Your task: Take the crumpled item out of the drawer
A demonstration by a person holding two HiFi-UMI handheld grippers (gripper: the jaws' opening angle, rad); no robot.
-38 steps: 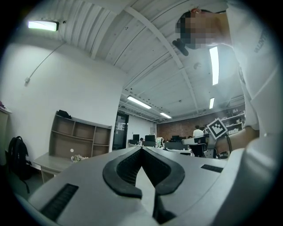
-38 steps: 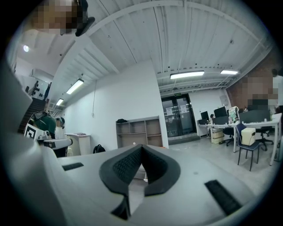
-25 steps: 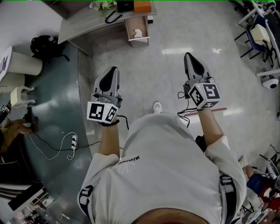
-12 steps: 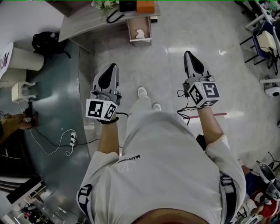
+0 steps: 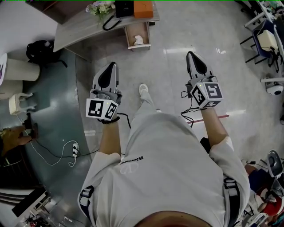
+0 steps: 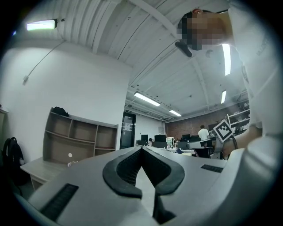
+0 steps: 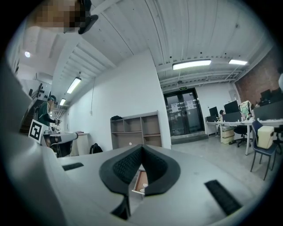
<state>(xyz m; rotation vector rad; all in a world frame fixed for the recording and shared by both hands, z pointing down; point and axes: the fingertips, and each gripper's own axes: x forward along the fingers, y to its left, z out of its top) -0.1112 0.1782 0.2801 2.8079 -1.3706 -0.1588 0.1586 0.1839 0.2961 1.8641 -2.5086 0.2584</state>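
Head view: person standing on a pale floor [image 5: 168, 75], a pair of tongs in each hand, both held out level ahead. Left tongs [image 5: 114, 64] and right tongs [image 5: 190, 54] are well apart from each other and well short of the surface [image 5: 75, 26] at top of frame. A drawer [image 5: 139, 46] hangs open from the surface's edge. The crumpled item [image 5: 139, 40], white, lies inside it, untouched. Flowers [image 5: 100, 6] and an orange box [image 5: 143, 8] sit on the surface. One shoe [image 5: 143, 88] shows between the arms.

Left gripper view: the jaws of the left tongs [image 6: 141, 148] meet at the tips, with nothing between them. An empty shelf [image 6: 79, 139] stands against the white wall beyond.

Right gripper view: the right tongs [image 7: 142, 145] are likewise closed and empty. Through the gap below the tips, the open drawer [image 7: 138, 180] shows far off, with the crumpled item [image 7: 144, 186] a small pale spot in it. The shelf [image 7: 135, 128] stands behind.
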